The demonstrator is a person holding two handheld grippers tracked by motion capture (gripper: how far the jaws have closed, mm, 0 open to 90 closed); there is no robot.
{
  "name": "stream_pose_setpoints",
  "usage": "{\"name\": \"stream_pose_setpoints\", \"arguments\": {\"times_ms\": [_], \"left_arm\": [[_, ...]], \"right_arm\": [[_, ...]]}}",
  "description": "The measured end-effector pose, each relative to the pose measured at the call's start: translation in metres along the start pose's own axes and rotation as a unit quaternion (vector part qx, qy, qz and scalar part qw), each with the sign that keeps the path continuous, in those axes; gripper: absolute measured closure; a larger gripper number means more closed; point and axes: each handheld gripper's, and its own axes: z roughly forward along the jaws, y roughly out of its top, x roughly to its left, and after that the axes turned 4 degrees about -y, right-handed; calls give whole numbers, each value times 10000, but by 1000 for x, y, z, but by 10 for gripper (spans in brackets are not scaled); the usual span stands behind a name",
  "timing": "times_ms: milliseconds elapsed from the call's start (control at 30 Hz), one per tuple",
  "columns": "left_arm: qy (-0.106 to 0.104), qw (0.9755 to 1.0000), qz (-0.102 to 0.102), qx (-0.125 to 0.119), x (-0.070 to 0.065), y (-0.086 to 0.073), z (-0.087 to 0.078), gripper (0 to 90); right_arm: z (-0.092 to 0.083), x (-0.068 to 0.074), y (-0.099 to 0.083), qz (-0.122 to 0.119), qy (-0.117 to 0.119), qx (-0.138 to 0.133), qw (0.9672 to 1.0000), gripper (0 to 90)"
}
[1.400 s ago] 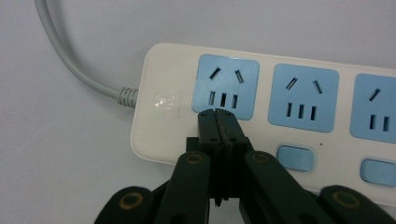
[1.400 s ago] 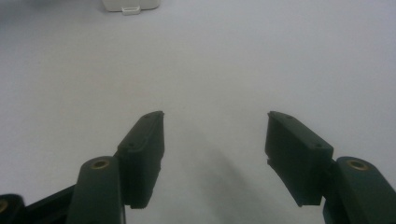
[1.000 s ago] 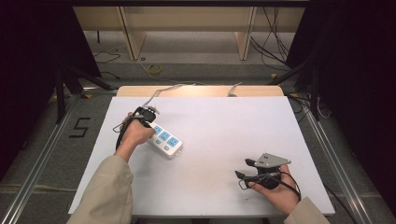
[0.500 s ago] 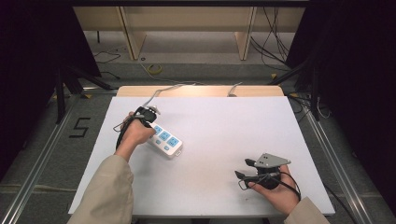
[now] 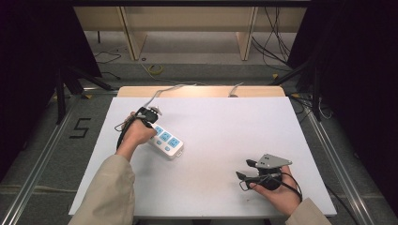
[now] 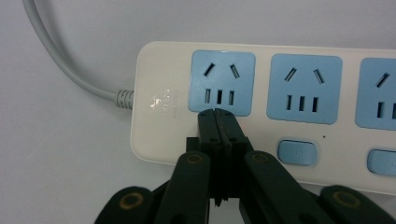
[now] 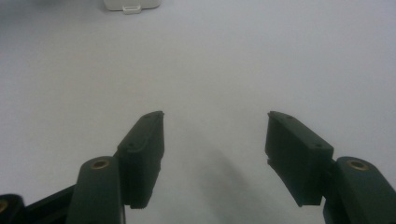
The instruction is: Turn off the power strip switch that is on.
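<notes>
Nothing moved since earlier frames, left gripper (image 6: 217, 112) jaws together, tips on power strip (image 6: 261, 107) beside first socket, right gripper (image 7: 215, 140) jaws apart, well apart from strip.

White power strip (image 5: 165, 139) lying flat on the table, left of centre in the high view, running diagonally from upper left to lower right. Light-blue socket faces (image 6: 221, 83) in a row, each above a light-blue switch (image 6: 297, 152). Grey cord (image 6: 60, 60) leaves its upper-left end.

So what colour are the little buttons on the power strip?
Light blue, like the sockets; the buttons on the white power strip show best in the left gripper view.
</notes>
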Motion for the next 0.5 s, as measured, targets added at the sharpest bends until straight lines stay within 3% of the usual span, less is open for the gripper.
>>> {"name": "stream_pose_setpoints", "arguments": {"times_ms": [233,500], "left_arm": [[61,9999,64,47,-2,1,0,899],[8,10000,-74,-12,0,0,0,899]], "right_arm": [[0,0,0,0,3,20,10000,384],[0,0,0,5,-6,-3,10000,384]]}}
